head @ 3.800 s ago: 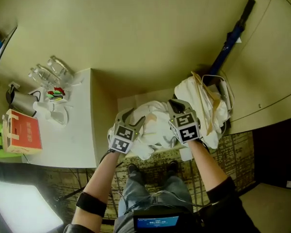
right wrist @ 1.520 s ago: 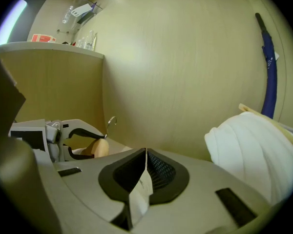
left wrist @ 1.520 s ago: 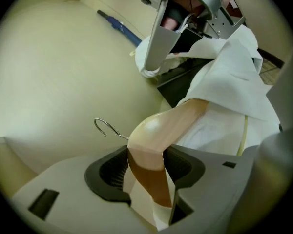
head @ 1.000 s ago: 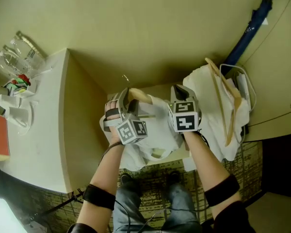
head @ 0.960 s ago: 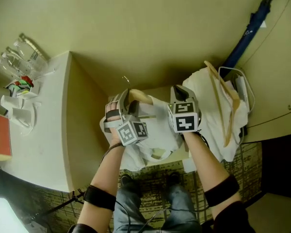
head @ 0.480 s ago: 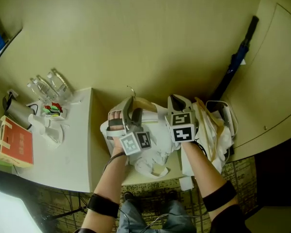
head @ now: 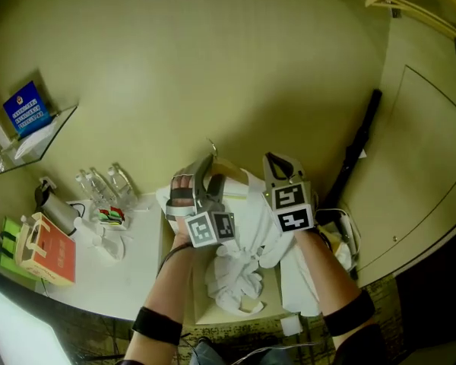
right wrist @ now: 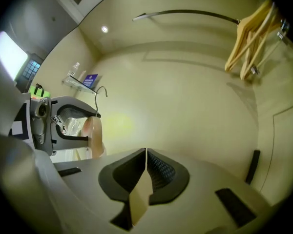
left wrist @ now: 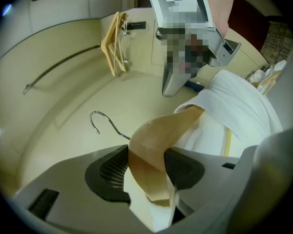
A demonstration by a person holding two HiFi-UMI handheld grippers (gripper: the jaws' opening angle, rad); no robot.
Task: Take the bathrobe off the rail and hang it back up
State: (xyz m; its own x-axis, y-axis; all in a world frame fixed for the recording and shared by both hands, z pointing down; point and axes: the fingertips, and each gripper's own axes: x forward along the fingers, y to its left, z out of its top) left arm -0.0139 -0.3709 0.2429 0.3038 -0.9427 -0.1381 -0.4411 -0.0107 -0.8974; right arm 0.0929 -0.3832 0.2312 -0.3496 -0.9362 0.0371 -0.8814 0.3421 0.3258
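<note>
Left gripper [head: 205, 175] is clamped on one shoulder of a hanger [left wrist: 158, 135], with a fold of white cloth caught under the wood between its pads; the hanger is smooth tan wood, curved and flat-sided; its bent steel hook [left wrist: 101, 123] stands just ahead of the left jaws, free in the air, touching nothing.

Right gripper [head: 280, 166] is level with the left one and just beside it, jaws pressed together on a thin tan strip [right wrist: 140, 199]; cloth or wood, cannot tell.

Robe [head: 239, 268] hangs below and between both grippers; white, soft, thick, bunched into a knot-like clump under them; one shoulder drapes up against the right gripper's side.

Rail [right wrist: 185, 12] is a thin, dark metal bar on the beige wall, above and ahead of the right gripper, well apart from the hook; spare hangers [right wrist: 251, 35] of pale wood hang at its far end, to the right of the right gripper.

A dark, slim umbrella [head: 357, 154] leans on the wall, right of the right gripper.
</note>
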